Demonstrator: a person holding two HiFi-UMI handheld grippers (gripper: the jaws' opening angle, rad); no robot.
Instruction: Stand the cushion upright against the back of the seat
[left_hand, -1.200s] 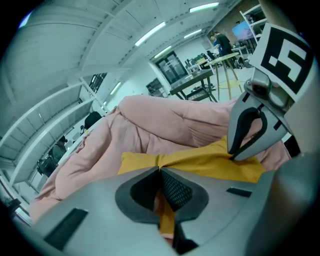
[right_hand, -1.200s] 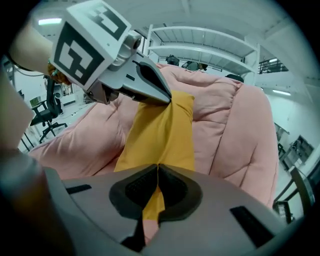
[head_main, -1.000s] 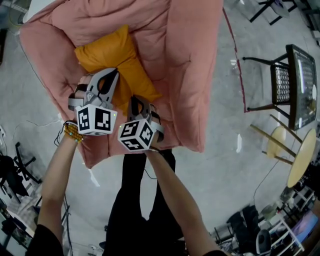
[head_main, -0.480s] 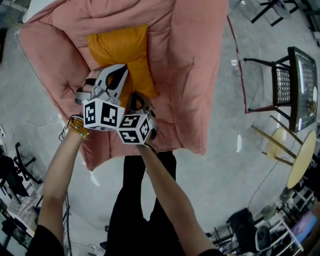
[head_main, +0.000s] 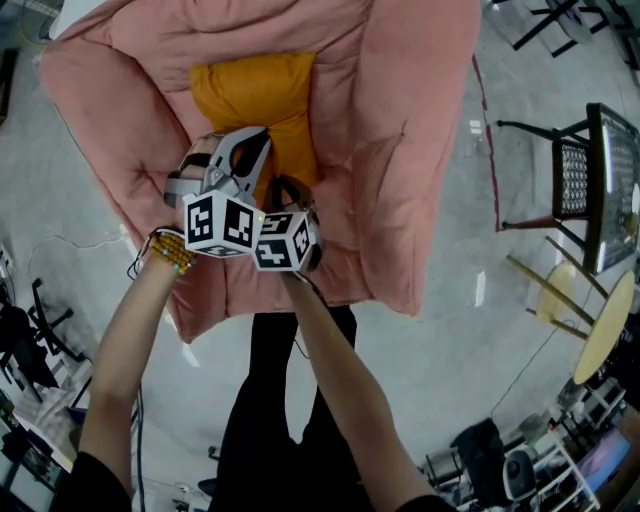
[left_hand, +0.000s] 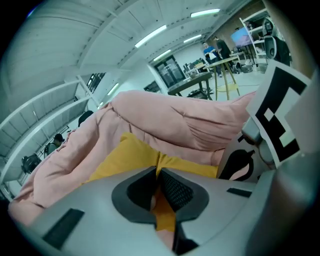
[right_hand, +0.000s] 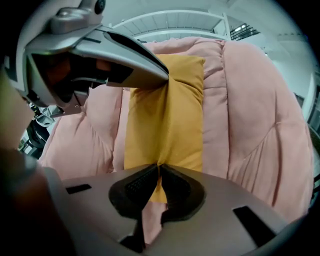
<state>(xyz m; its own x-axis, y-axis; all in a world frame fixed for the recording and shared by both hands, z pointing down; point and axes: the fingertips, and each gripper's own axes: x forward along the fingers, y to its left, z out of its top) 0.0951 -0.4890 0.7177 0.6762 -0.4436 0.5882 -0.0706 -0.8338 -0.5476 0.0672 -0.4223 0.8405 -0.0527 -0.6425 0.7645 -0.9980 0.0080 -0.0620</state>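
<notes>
the mustard-yellow fabric cushion (head_main: 262, 105) sits in the hollow of the pink padded quilted seat (head_main: 400, 150). it leans on the seat's back panel, between the two puffed side edges and a little nearer the left one. its long axis runs from the seat's front edge up toward the top edge of the back. it lies straight ahead of both claws and extends away from them.

the right claw (right_hand: 159, 167) is closed, with a narrow fold of yellow cloth at the cushion's lower edge pinched between its pads. the left claw (left_hand: 157, 172) is also clamped tight on a pleat of the same cloth. it bites further up, along the cushion's left edge. so the right hand has the bottom of the cushion and the left has the side, the two claws close beside each other.

by my reading the cushion is almost set. what matters for the next move is keeping that long axis in line with the back, so the top corners rest flat on the back panel rather than sagging forward toward the front edge.

no brand, label or readable writing shows on cushion or seat. the only print is the black-and-white square patterns on the white marker cubes (head_main: 222, 222) of the claws.
</notes>
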